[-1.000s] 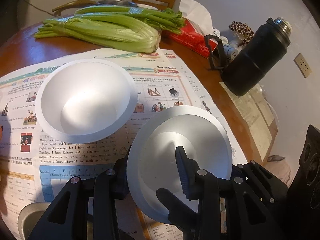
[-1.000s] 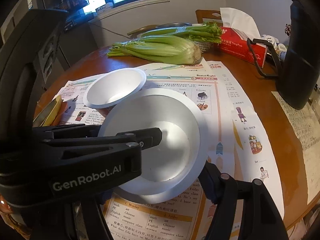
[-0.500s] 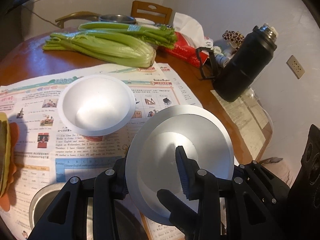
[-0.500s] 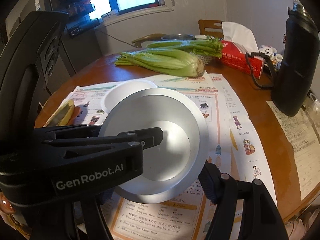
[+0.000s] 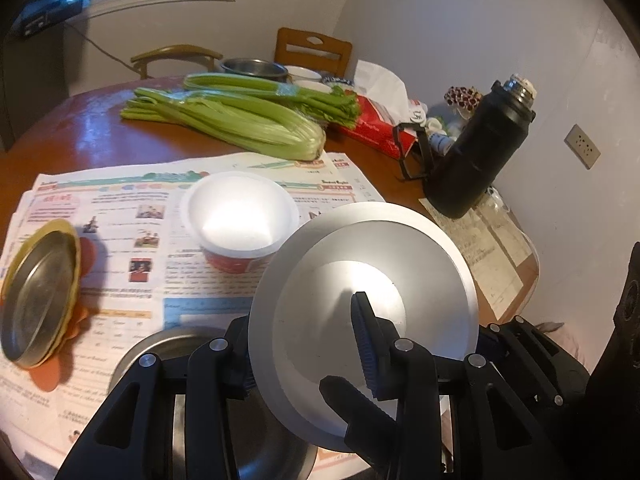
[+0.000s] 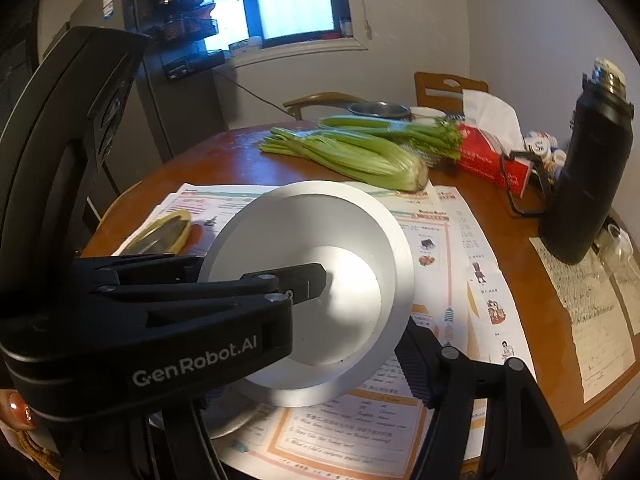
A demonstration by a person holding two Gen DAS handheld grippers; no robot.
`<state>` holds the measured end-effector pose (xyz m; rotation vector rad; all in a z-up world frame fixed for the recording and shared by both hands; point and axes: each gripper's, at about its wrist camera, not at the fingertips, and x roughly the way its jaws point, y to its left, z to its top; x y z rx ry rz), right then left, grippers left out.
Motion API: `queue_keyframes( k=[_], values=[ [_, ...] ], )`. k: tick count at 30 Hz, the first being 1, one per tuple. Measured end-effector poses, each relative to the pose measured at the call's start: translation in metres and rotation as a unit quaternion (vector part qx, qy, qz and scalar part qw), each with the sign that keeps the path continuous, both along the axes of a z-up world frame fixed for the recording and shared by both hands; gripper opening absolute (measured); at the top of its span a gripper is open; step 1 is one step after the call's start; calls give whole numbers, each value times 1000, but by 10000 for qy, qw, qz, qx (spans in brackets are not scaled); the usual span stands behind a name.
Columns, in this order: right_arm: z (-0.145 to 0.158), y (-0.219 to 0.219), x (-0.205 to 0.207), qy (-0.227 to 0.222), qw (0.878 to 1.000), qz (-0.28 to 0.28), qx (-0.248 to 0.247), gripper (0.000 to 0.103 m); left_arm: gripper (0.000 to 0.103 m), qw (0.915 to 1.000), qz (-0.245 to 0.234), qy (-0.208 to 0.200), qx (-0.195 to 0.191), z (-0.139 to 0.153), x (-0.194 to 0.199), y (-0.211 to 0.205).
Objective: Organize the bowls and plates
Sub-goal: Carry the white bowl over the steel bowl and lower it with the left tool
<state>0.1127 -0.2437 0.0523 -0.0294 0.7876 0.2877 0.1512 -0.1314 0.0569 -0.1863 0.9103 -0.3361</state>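
My left gripper (image 5: 304,344) is shut on the rim of a white bowl (image 5: 420,264) and holds it tilted above the table; this bowl fills the middle of the right wrist view (image 6: 360,232). A second white bowl with a red outside (image 5: 240,216) stands on the newspaper behind it. A steel bowl (image 5: 160,348) sits below my left gripper. A steel plate on a yellow one (image 5: 36,292) lies at the left. My right gripper's right finger (image 6: 416,364) shows beside the held bowl; its left finger is hidden behind the left gripper's body.
Newspaper (image 5: 120,200) covers the near part of the round wooden table (image 5: 80,128). Celery (image 5: 240,120), a red tissue box (image 5: 372,128) and a black flask (image 5: 476,152) stand at the back and right. Chairs (image 5: 312,48) stand behind the table.
The left gripper has lifted and pulled back with the white bowl. The steel bowl and the steel plate at the left have come into view. The second bowl now sits farther away.
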Motion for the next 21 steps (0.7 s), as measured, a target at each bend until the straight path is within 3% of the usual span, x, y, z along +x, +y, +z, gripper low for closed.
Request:
queue_keyframes(
  k=[13,21],
  values=[
    [23,36,-25,-214,9989,398,-84,70,40,9990,277,-316,-124,29,-35,41],
    [26,57,-37,-240,9976,633,-169,70,40,9987,399,-313,-110,29,-49,59]
  ],
)
